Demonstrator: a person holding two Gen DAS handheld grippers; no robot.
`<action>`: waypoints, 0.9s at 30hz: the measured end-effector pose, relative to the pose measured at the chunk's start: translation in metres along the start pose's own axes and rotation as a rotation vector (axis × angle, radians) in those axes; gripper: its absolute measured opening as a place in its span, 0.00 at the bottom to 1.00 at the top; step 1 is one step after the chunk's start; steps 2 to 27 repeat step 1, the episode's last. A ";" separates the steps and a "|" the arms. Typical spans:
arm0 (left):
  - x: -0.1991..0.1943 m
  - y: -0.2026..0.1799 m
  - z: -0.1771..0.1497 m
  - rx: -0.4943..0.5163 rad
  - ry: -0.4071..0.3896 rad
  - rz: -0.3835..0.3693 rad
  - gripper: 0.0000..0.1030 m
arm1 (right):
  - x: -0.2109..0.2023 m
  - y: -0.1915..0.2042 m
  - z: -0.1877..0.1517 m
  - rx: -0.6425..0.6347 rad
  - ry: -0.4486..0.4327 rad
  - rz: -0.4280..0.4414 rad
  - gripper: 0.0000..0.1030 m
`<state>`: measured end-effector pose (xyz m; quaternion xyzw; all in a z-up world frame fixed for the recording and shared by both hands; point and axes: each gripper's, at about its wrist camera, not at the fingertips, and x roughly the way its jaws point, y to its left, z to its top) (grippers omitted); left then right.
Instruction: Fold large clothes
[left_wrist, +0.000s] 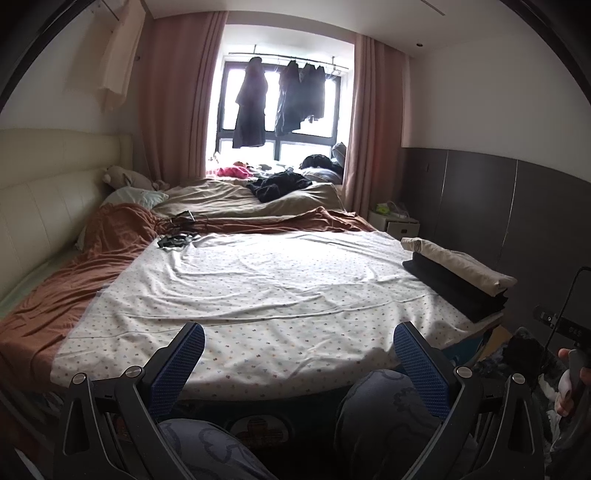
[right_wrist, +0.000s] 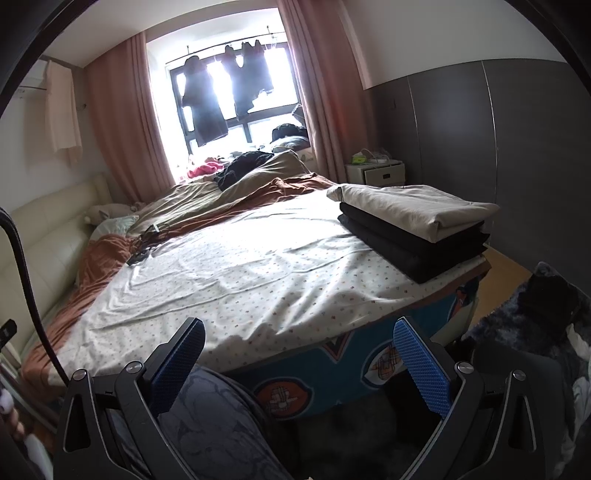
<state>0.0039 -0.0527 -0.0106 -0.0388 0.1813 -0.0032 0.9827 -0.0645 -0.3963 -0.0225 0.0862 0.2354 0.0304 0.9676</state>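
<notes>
A stack of folded clothes sits on the bed's right corner: a beige piece (right_wrist: 417, 208) on top of black pieces (right_wrist: 413, 245), also seen as the stack (left_wrist: 458, 280) in the left wrist view. A dotted white sheet (left_wrist: 266, 280) covers the bed. My left gripper (left_wrist: 299, 338) hangs open over the bed's near edge with nothing between its blue pads. My right gripper (right_wrist: 299, 332) is open too, empty, near the bed's front corner. A dark heap of clothes (right_wrist: 532, 306) lies on the floor at the right.
A brown blanket (left_wrist: 92, 266) and tan duvet (left_wrist: 229, 195) lie further back with dark clothes (left_wrist: 279, 186) on them. A white nightstand (right_wrist: 375, 173) stands by the grey wall. Clothes hang at the window (left_wrist: 280, 99). The person's knees (left_wrist: 373, 413) are below the grippers.
</notes>
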 end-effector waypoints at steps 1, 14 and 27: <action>-0.001 0.000 -0.001 -0.001 -0.003 -0.001 1.00 | -0.001 0.001 -0.001 -0.001 -0.001 0.000 0.99; -0.001 0.000 -0.001 -0.001 -0.003 -0.001 1.00 | -0.001 0.001 -0.001 -0.001 -0.001 0.000 0.99; -0.001 0.000 -0.001 -0.001 -0.003 -0.001 1.00 | -0.001 0.001 -0.001 -0.001 -0.001 0.000 0.99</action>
